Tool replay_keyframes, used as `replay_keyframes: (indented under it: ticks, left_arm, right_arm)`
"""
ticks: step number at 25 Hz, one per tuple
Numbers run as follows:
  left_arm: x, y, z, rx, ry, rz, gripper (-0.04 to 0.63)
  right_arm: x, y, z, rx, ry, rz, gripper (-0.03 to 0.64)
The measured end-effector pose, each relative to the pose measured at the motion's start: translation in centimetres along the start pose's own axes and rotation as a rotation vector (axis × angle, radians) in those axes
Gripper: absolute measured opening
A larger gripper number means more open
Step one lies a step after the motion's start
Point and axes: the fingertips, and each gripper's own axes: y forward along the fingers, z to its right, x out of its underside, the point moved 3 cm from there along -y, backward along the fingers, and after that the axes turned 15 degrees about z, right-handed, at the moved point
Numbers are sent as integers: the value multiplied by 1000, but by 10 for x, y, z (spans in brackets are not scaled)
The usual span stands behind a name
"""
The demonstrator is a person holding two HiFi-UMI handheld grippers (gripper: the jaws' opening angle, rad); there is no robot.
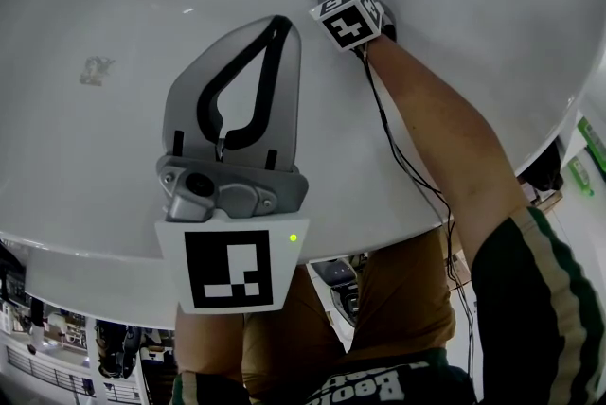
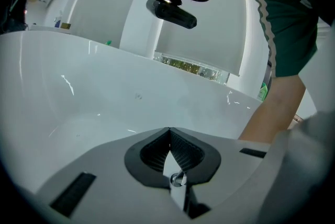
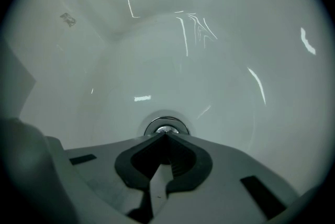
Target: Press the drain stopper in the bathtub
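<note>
Drain half covered, contact unseen

The pressed-together tips of the right gripper (image 3: 163,134) cover the near half of the drain stopper (image 3: 166,126), so whether they touch it cannot be told. In the head view only the stopper's rim peeks past that gripper. Small things (image 2: 62,24) on the bathtub (image 2: 78,92) ledge are too small to name.
</note>
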Motion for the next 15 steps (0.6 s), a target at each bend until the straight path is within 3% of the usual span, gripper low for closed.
replay_keyframes:
  ticks: [15]
  left_arm:
    - [2,-1,-2,3,-6,5,9]
  right_arm:
    - [-1,0,-2,4,4,-24,14]
